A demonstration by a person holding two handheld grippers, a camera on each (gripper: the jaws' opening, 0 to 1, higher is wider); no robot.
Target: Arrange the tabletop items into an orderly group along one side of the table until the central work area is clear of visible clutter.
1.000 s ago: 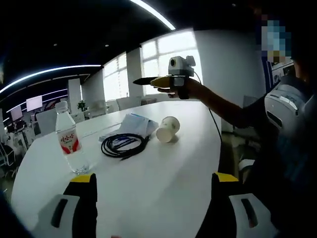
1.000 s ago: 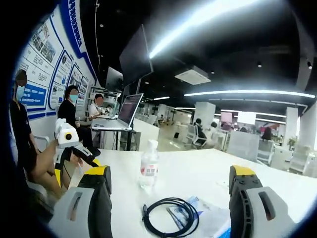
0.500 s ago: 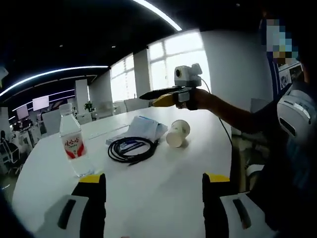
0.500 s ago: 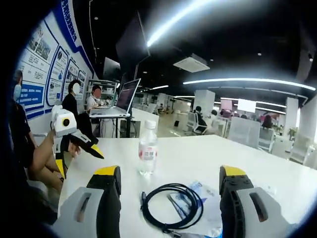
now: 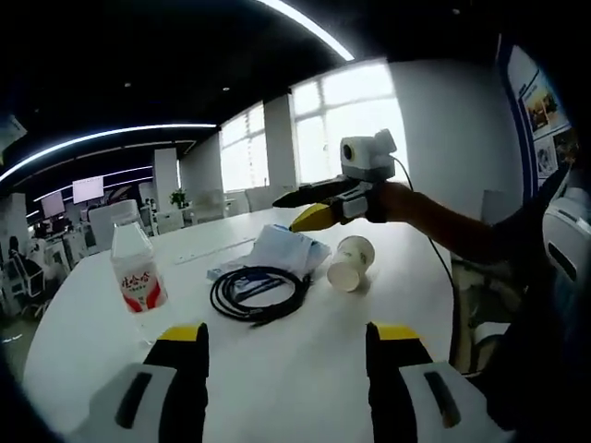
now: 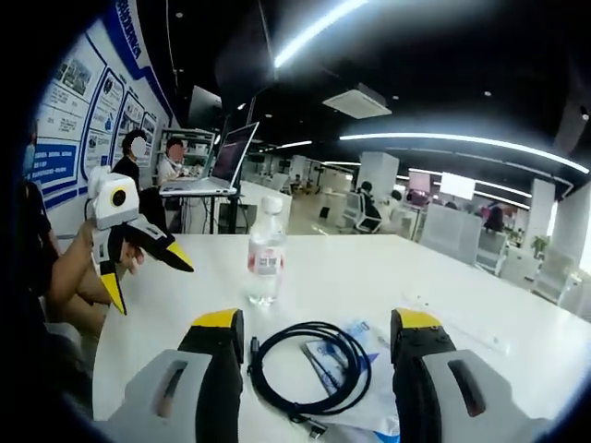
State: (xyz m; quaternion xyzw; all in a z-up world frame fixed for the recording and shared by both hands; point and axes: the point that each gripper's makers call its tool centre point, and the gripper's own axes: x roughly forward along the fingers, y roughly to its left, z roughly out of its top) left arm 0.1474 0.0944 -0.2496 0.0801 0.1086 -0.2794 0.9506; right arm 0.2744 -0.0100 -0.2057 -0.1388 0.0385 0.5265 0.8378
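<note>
**Both grippers up off the table, nothing held**

Left gripper view: left gripper (image 5: 286,346) jaws apart, empty, above the near edge of the white table (image 5: 305,369). Water bottle (image 5: 137,284) stands upright on the left; its base is partly cut off by the left jaw. Black coiled cable (image 5: 259,293) lies mid-table, overlapping the blue-and-white packet (image 5: 286,249) behind it; packet print too small to read. Paper cup (image 5: 350,264) lies on its side just right of the packet, mouth toward the camera. Right gripper (image 5: 309,205) comes in from the right, above the packet and cup, touching neither. It's seen side-on, so jaw gap there is hard to judge.

Right gripper view: right gripper (image 6: 314,337) jaws apart, empty. Cable (image 6: 309,365) sits between the jaws in the picture, on the table (image 6: 443,286); its near end and the packet (image 6: 355,374) are cut off by the lower edge and the right jaw. Bottle (image 6: 264,255) upright beyond the cable. Left gripper (image 6: 148,268) at left, jaws spread, held by a hand (image 6: 78,277). Seated people (image 6: 152,171) in the background.
</note>
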